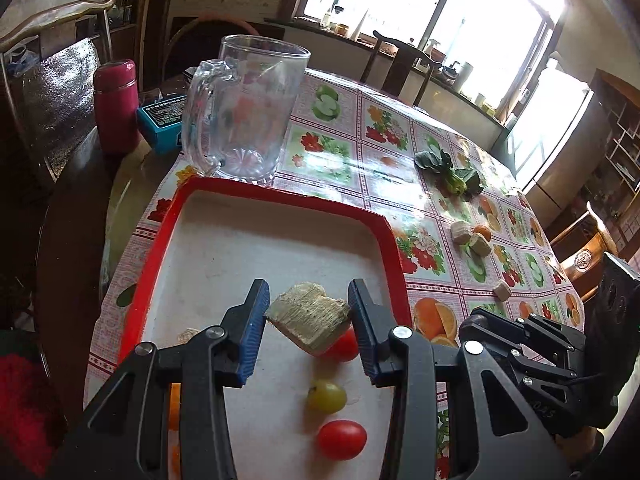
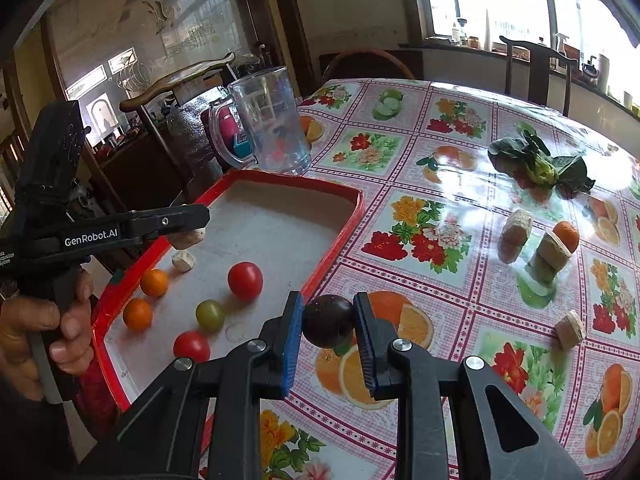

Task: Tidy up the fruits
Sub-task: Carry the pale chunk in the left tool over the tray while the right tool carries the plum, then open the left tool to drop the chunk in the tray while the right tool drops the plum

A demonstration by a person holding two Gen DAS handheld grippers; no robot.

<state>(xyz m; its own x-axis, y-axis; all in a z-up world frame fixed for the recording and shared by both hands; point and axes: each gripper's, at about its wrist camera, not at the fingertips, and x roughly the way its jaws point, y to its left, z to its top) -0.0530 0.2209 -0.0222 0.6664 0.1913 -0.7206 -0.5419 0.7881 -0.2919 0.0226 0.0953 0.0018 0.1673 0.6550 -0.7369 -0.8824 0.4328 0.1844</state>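
Observation:
A red-rimmed tray [image 1: 188,200] [image 2: 340,236] lies on the flowered tablecloth. My left gripper [image 1: 308,308] is shut on a pale fibrous chunk [image 1: 310,318] and holds it above the tray; it also shows in the right wrist view [image 2: 188,236]. In the tray lie two red tomatoes [image 2: 245,280] [image 2: 192,346], a green-yellow tomato [image 2: 209,314], two small oranges [image 2: 154,282] [image 2: 138,313] and a pale piece [image 2: 183,261]. My right gripper [image 2: 328,322] is shut on a dark round fruit [image 2: 328,320] just right of the tray's rim.
A clear glass mug [image 1: 244,108] [image 2: 272,120] stands behind the tray, with a pink flask [image 1: 116,104] to its left. On the cloth lie leafy greens [image 2: 540,164], several pale chunks [image 2: 514,236] [image 2: 570,330] and a small orange [image 2: 566,235]. Chairs ring the table.

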